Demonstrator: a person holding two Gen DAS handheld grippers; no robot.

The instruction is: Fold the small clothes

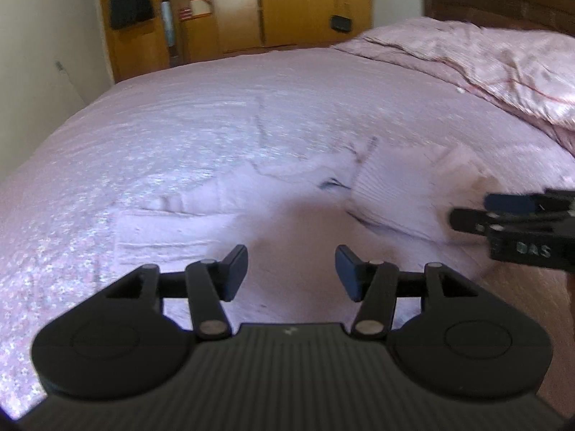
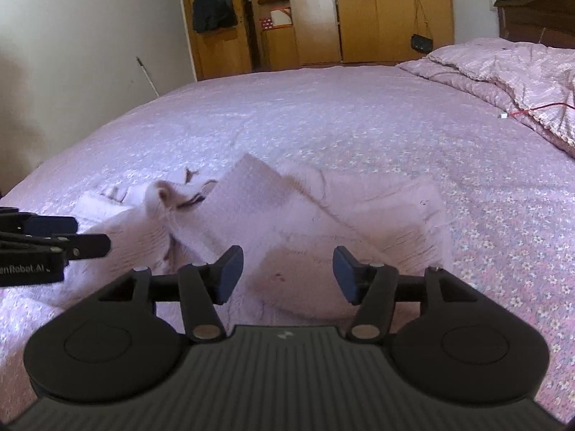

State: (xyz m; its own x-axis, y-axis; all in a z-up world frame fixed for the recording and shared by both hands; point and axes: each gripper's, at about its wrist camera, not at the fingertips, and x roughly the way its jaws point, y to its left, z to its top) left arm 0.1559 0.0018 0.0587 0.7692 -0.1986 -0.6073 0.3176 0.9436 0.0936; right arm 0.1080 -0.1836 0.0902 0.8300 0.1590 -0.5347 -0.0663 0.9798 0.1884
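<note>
Left wrist view: the left gripper (image 1: 291, 273), jaws apart and empty, hovers over the pale garment (image 1: 388, 201), which spreads forward and rightward.

Right wrist view: the right gripper (image 2: 287, 274), jaws apart, sits nearer the garment (image 2: 323, 208), directly ahead.

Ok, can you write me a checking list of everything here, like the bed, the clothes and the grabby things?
Surface: bed with a lilac flowered cover, wrinkled near the clothes.
Job's things: pale pink garment lying rumpled on the cover, partly folded over itself; blurred.
Clutter: pink quilt bunched by the headboard.
Grippers: left gripper jaws open, holding nothing; right gripper jaws open, holding nothing, over the garment.
Cables: red cable with a white plug on the quilt.
Surroundings: wooden wardrobe, dark clothing hanging on it, small black bag on a strap, white wall.
</note>
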